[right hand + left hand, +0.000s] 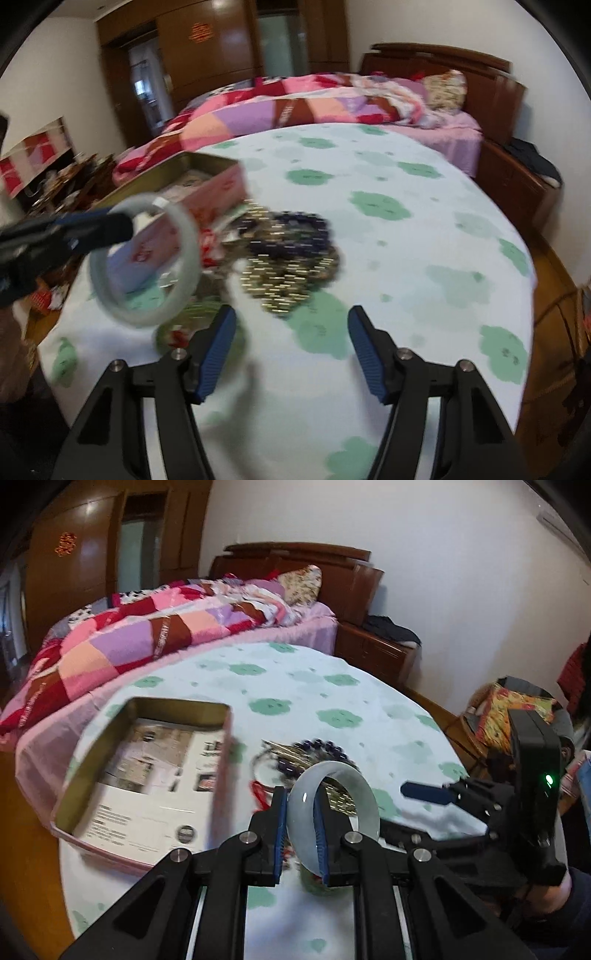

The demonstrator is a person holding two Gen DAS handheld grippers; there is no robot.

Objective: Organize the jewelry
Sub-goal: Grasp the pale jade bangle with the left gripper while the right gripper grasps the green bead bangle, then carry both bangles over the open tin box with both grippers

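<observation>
My left gripper is shut on a pale green jade bangle and holds it above the table; the bangle also shows in the right wrist view, held by the left gripper's fingers. A pink tin box with a printed sheet inside lies open at the left; it also shows in the right wrist view. A heap of jewelry, dark beads, gold chain and a red piece, lies beside the box. My right gripper is open and empty just short of the heap.
The round table has a white cloth with green flower prints. A bed with a patchwork quilt stands behind it. A wooden nightstand and a cluttered chair stand at the right. The right gripper shows in the left wrist view.
</observation>
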